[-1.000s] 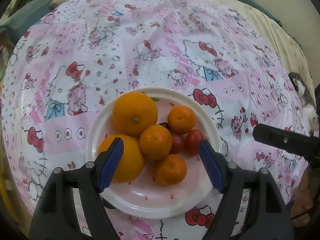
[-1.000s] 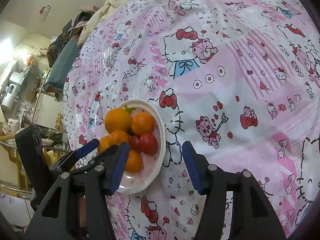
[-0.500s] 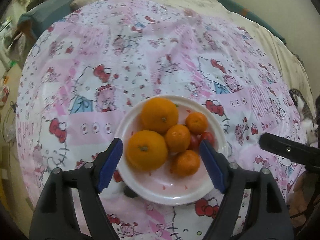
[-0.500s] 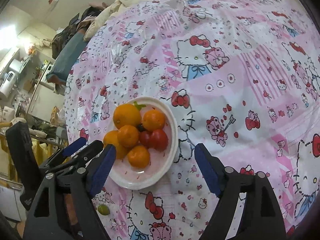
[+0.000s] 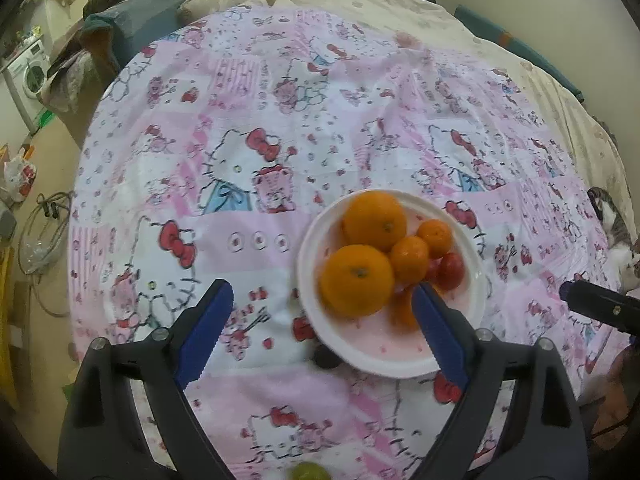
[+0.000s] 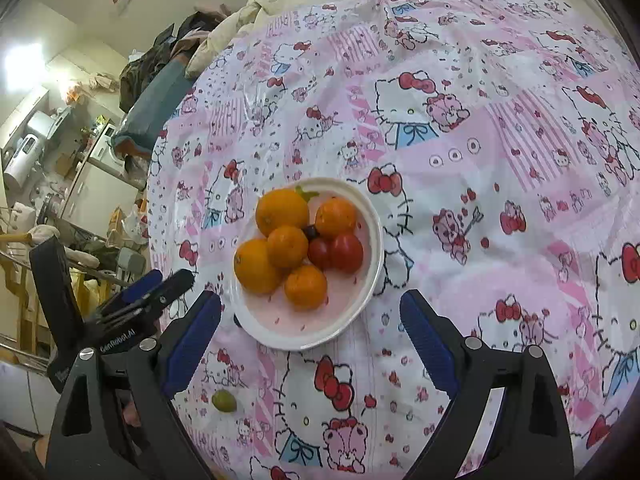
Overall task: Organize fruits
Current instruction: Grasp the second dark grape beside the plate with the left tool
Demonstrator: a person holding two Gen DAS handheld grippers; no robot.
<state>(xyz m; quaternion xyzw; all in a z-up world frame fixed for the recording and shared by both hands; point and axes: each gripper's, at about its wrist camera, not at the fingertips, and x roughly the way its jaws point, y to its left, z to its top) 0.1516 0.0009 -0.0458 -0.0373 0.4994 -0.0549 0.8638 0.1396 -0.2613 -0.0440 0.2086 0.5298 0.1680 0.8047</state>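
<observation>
A white plate (image 6: pixel 372 236) sat on the table (image 6: pixel 500 128), which was covered with a pink cartoon-cat cloth. On the plate lay two large oranges (image 6: pixel 282 210), three smaller tangerines (image 6: pixel 287 246), two red tomatoes (image 6: pixel 346 252) and a small dark fruit (image 6: pixel 311 232), all bunched together and touching. A small green fruit (image 6: pixel 224 401) lay alone on the cloth, near the table's front edge and well apart from the plate.

The left tool (image 5: pixel 322 326) hung above the cloth with its jaws spread, having just been opening; nothing was between its blue pads (image 5: pixel 203 332), though its right pad overlapped the plate's near side in the view. The right tool (image 6: pixel 310 338) was likewise released, its jaws having just been opening, empty, with the plate's near rim showing between them. At the right edge of the left wrist view, a cat (image 5: pixel 614 226) lay beside the table.
</observation>
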